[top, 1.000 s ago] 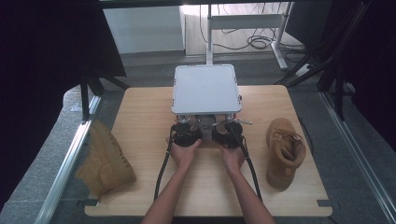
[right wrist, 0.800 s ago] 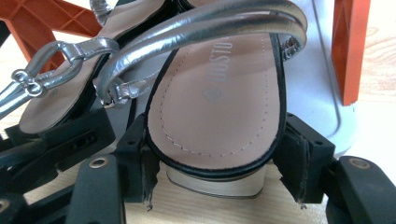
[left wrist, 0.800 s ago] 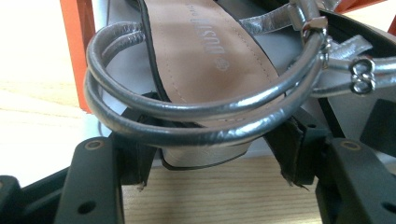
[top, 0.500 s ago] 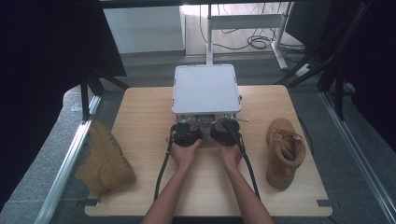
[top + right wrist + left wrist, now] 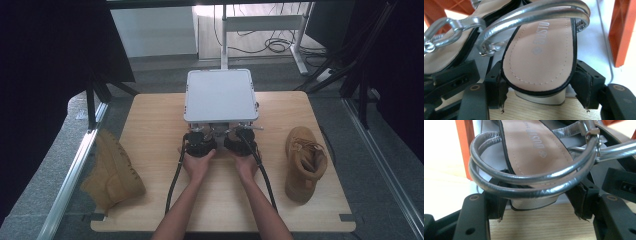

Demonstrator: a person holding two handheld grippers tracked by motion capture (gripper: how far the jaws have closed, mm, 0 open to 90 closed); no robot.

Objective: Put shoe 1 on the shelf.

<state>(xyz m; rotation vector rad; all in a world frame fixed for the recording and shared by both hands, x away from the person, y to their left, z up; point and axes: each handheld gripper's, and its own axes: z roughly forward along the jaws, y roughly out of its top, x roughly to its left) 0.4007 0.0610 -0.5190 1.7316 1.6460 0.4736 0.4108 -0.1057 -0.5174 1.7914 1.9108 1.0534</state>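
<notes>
Two silver sandals sit heel-first at my grippers. My left gripper (image 5: 537,213) clamps one sandal's heel (image 5: 534,202). My right gripper (image 5: 539,96) clamps the other sandal's heel (image 5: 539,75).

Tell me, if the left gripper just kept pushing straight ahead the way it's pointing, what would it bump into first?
Nothing to reach: the left gripper already has a silver-strapped sandal's heel between its jaws, the pads apparently pressing its sides. Pushing on would likely shove the sandal deeper under the grey box lid.
</notes>
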